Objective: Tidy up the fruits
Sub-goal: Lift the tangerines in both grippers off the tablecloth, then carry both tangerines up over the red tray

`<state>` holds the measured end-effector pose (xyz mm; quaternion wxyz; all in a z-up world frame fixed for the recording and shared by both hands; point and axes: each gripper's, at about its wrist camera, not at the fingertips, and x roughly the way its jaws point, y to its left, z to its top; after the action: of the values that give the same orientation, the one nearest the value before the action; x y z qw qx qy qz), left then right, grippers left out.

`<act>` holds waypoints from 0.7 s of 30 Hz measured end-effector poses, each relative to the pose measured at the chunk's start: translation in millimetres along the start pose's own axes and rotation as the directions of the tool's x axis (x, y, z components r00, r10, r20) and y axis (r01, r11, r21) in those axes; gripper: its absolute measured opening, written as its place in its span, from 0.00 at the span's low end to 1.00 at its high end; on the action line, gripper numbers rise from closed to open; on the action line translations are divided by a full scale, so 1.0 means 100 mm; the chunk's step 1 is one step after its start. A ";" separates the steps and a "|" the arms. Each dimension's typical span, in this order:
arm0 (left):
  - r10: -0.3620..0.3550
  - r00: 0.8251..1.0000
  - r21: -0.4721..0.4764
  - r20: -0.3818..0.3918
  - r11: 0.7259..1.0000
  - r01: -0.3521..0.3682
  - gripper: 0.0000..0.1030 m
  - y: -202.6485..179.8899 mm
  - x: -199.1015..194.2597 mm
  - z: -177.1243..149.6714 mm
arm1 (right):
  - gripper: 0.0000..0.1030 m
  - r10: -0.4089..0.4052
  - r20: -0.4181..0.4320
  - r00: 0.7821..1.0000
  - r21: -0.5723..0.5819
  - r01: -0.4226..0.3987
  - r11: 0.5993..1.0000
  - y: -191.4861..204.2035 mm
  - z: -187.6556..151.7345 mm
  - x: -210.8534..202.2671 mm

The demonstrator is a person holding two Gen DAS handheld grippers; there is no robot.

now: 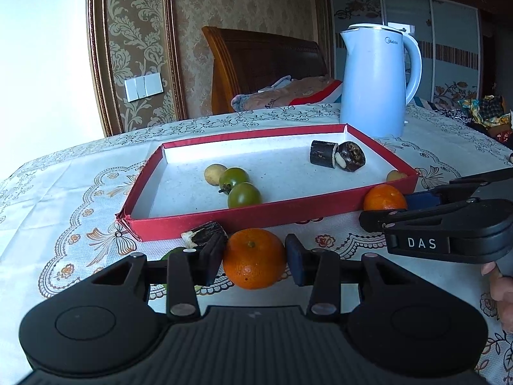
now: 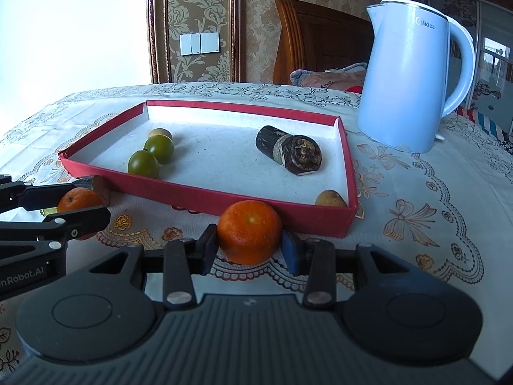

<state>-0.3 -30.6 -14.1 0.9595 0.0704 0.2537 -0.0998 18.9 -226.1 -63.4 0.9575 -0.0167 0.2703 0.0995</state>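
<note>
My left gripper (image 1: 255,261) is shut on an orange (image 1: 254,258) just in front of the red tray (image 1: 224,219). My right gripper (image 2: 249,247) is shut on a second orange (image 2: 249,231) by the tray's near right corner (image 2: 288,216). Each gripper shows in the other's view, the right gripper (image 1: 416,200) in the left wrist view and the left gripper (image 2: 77,207) in the right wrist view. The tray holds two green tomatoes (image 1: 243,194) (image 1: 234,176), two small yellowish fruits (image 1: 214,173) (image 2: 332,198) and two dark sugarcane pieces (image 2: 288,152). Another sugarcane piece (image 1: 205,234) lies outside the tray by my left fingers.
A pale blue kettle (image 2: 413,73) stands behind the tray's right end on the lace-patterned tablecloth (image 2: 416,208). A green fruit (image 1: 174,253) peeks out behind my left finger. A wooden headboard and bedding lie beyond the table.
</note>
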 end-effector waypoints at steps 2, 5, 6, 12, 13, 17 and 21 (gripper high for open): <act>0.001 1.000 -0.001 0.002 1.000 -0.001 0.40 0.00 0.00 0.00 | 0.38 0.000 0.008 1.000 0.001 0.000 1.000 0.00 0.00 -0.01; 0.007 1.000 -0.007 0.012 1.000 -0.007 0.40 -0.01 -0.02 0.01 | 0.38 -0.001 0.022 1.000 0.007 0.000 1.000 0.00 0.01 -0.04; 0.013 1.000 -0.010 0.015 1.000 -0.013 0.40 -0.01 -0.02 0.02 | 0.38 0.001 0.026 1.000 0.013 -0.001 1.000 -0.01 0.01 -0.04; 0.008 1.000 -0.058 0.013 0.998 -0.007 0.40 0.01 -0.02 0.12 | 0.38 -0.001 0.071 0.997 0.041 -0.002 0.999 -0.04 0.03 -0.11; 0.005 1.000 -0.065 0.011 0.998 -0.004 0.40 0.01 -0.01 0.14 | 0.38 -0.010 0.087 0.996 0.043 0.006 0.999 -0.05 0.03 -0.13; 0.017 1.000 -0.073 0.020 0.997 -0.015 0.40 -0.04 0.04 0.22 | 0.38 -0.073 0.167 0.983 0.065 0.063 0.996 -0.10 0.06 -0.24; 0.035 0.999 -0.084 0.030 0.996 -0.032 0.40 -0.06 0.11 0.31 | 0.38 -0.085 0.171 0.982 0.098 0.069 0.993 -0.18 0.09 -0.23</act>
<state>22.8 -44.0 6.7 0.9671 0.0328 0.2413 -0.0739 7.8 -246.9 -44.5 0.9804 0.0257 0.1889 0.0507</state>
